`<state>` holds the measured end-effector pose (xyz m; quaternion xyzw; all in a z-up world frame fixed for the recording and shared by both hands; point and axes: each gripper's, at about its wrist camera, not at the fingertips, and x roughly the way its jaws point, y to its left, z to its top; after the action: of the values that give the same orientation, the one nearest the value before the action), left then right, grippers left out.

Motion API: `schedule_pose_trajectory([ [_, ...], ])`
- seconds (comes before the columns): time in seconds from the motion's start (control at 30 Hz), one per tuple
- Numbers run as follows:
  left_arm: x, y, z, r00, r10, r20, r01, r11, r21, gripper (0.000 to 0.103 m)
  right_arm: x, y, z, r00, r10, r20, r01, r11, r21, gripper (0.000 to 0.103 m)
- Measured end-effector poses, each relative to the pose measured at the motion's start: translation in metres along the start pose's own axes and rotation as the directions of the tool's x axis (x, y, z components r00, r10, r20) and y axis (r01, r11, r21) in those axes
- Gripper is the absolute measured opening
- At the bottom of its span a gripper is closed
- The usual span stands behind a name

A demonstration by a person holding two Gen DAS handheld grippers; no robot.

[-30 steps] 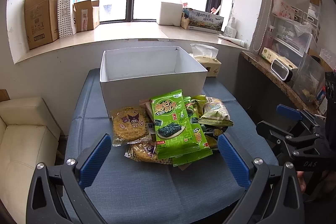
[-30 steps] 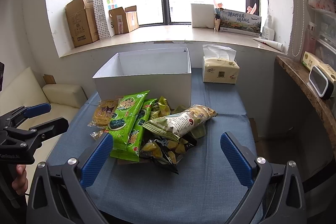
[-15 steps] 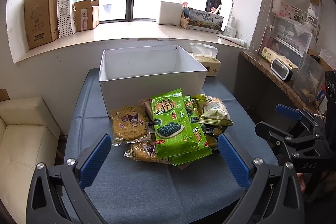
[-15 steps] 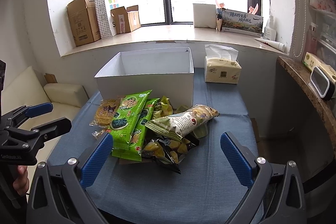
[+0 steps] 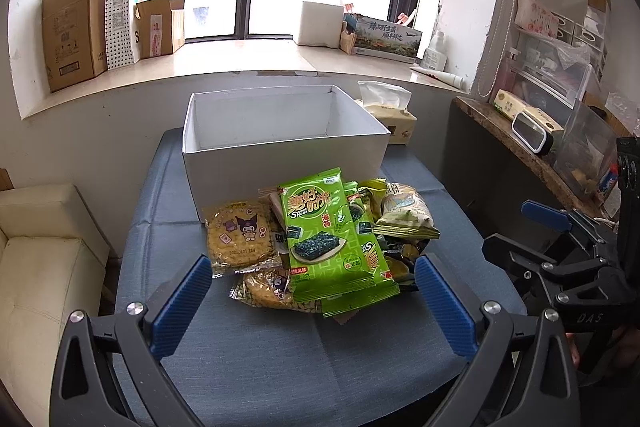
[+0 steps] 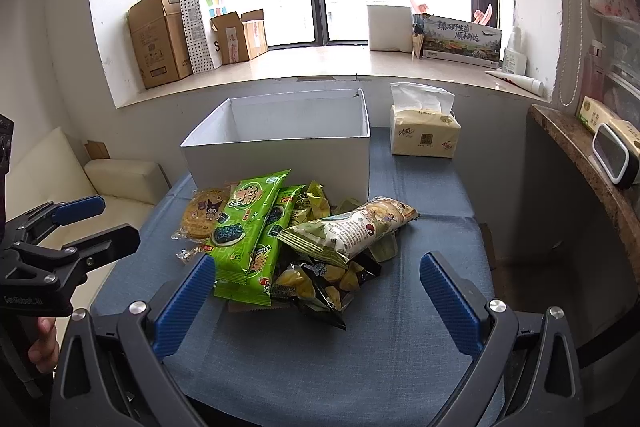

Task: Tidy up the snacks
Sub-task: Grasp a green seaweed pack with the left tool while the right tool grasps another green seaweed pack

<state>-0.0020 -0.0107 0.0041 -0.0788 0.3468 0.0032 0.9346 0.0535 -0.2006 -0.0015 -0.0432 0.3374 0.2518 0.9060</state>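
Note:
A pile of snack packs lies on the blue table in front of an empty white box point(image 5: 280, 135) point(image 6: 280, 147). On top is a green seaweed pack point(image 5: 328, 231) point(image 6: 244, 227); a round cookie pack point(image 5: 238, 235) point(image 6: 202, 213) lies to its left. A pale chip bag point(image 5: 406, 213) point(image 6: 356, 227) and a black bag of yellow candies point(image 6: 316, 281) sit on the right. My left gripper point(image 5: 312, 301) hovers open just short of the pile. My right gripper point(image 6: 316, 303) is open too, near the candy bag. Each gripper shows in the other's view, empty.
A tissue pack point(image 6: 424, 135) stands right of the box. The blue table point(image 5: 280, 359) ends close to a cream sofa point(image 5: 44, 267) on the left and a dark side shelf point(image 5: 520, 143) on the right. Cardboard boxes point(image 5: 72, 31) line the windowsill.
Both grippers have crept slightly nearer the pile and a bit right. Nothing was grasped; the snacks have not moved.

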Motion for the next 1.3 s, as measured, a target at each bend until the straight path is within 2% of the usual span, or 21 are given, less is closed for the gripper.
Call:
schedule_pose_trajectory([
  [0.13,0.015,0.003,0.002,0.999,-0.025,-0.035,0.024,0.999,-0.030,0.103,0.000,-0.001,-0.001,1.000,-0.002,0.000,0.002,1.000,0.004,0.103],
  [0.2,0.027,0.006,0.003,0.996,-0.061,-0.064,0.058,0.997,-0.054,0.103,0.001,-0.002,-0.002,1.000,-0.001,-0.003,0.001,1.000,0.009,0.103],
  [0.4,0.085,0.015,0.008,0.980,-0.116,-0.160,0.099,0.989,-0.114,0.103,0.001,-0.006,-0.004,1.000,-0.003,-0.005,0.003,1.000,0.017,0.103],
  [0.57,0.134,0.014,0.012,0.971,-0.103,-0.214,0.078,0.989,-0.122,0.103,0.002,-0.010,-0.006,1.000,-0.004,-0.012,0.004,1.000,0.030,0.103],
  [0.73,0.164,0.010,0.009,0.964,-0.082,-0.252,0.056,0.992,-0.111,0.102,0.002,-0.014,-0.007,1.000,-0.010,-0.016,0.011,0.999,0.037,0.103],
  [0.77,0.165,0.011,0.007,0.964,-0.097,-0.247,0.069,0.990,-0.121,0.096,0.002,-0.015,-0.008,1.000,-0.011,-0.016,0.012,0.999,0.040,0.103],
  [0.8,0.164,0.012,0.006,0.964,-0.109,-0.244,0.080,0.989,-0.127,0.078,0.002,-0.016,-0.008,1.000,-0.012,-0.016,0.013,0.999,0.042,0.103],
  [0.83,0.164,0.012,0.005,0.962,-0.117,-0.245,0.087,0.988,-0.130,0.072,0.001,-0.017,-0.008,1.000,-0.013,-0.016,0.013,0.999,0.045,0.103],
  [1.1,0.140,0.019,0.009,0.974,-0.096,-0.207,0.072,0.990,-0.121,0.070,0.006,-0.022,-0.010,1.000,-0.010,-0.028,0.012,0.998,0.064,0.103],
  [1.3,0.084,0.023,0.010,0.994,-0.042,-0.097,0.035,0.997,-0.072,0.070,0.024,-0.014,-0.010,0.998,-0.009,-0.063,0.011,0.999,0.034,0.103],
])
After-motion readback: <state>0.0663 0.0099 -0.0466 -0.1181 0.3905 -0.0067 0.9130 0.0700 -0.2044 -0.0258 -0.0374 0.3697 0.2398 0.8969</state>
